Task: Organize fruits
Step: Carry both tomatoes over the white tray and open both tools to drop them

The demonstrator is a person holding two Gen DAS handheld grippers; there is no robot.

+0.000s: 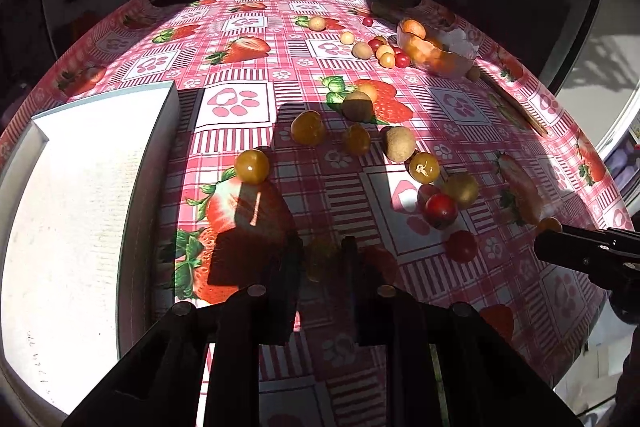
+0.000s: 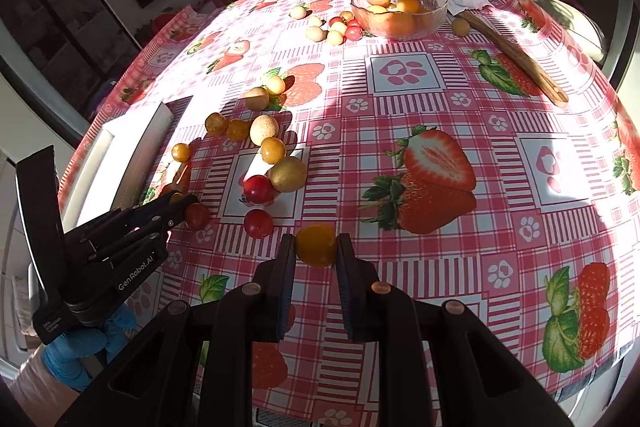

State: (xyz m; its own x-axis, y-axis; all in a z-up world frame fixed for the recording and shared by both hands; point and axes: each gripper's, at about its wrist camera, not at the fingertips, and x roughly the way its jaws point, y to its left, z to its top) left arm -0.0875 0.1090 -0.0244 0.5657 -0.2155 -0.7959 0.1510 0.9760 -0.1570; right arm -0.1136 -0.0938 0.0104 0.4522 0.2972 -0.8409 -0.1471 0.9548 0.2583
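- Fruits lie scattered over a strawberry-print tablecloth (image 2: 420,99); several sit in a glass bowl (image 2: 434,14) at its far side.
- Right gripper (image 2: 316,247) has its jaws closed on a yellow fruit (image 2: 315,245).
- Left gripper (image 1: 325,259) has narrowly parted jaws around a shadowed fruit (image 1: 320,257); whether it grips cannot be told.
- White tray (image 1: 72,187) sits at the left.

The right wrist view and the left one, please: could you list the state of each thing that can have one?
Right gripper: jaws shut on the yellow-orange fruit.
Left gripper: a small yellow fruit sits between the jaws; grip unclear.
Glass bowl: upright, partly filled with fruit.
White tray: no fruit visible in it.
Red tomato: loose on the tablecloth.
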